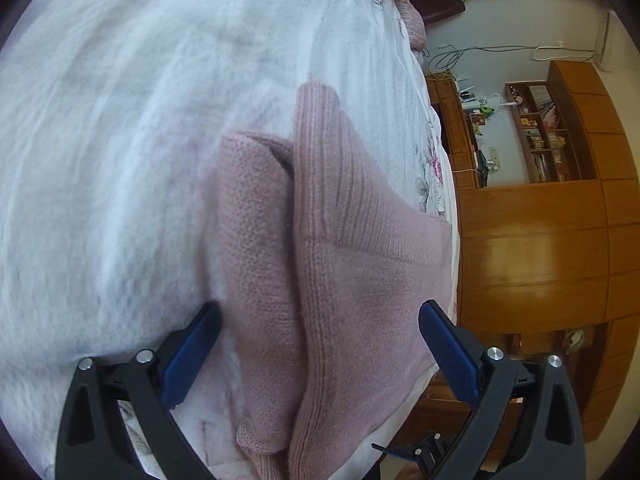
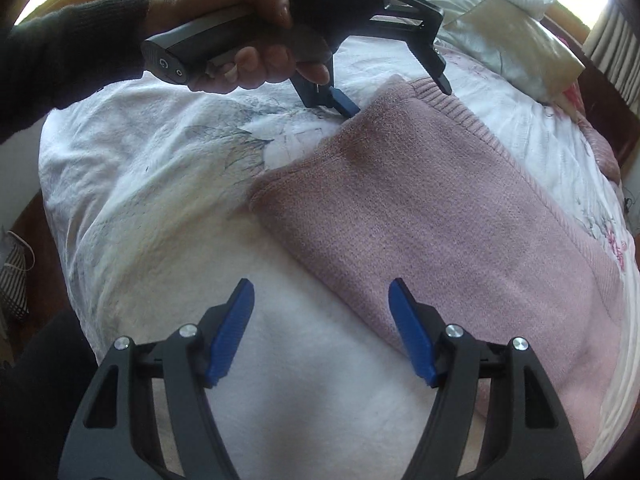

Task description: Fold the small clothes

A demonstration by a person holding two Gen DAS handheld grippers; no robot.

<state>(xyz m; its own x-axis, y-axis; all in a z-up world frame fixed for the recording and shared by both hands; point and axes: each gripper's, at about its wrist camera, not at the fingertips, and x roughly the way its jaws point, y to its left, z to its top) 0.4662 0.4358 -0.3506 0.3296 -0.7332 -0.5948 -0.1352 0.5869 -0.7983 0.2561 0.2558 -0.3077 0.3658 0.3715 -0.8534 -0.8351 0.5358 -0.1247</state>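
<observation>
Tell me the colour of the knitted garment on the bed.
The knitted garment is a dusty pink, shown best in the right wrist view.

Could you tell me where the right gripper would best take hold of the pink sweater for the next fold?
Probably the near folded edge of the pink sweater, beside the right gripper. That edge runs diagonally across the white blanket and lies flat and doubled. Come in low from the blanket side, one finger sliding under. The left gripper already straddles the far corner, open.
</observation>
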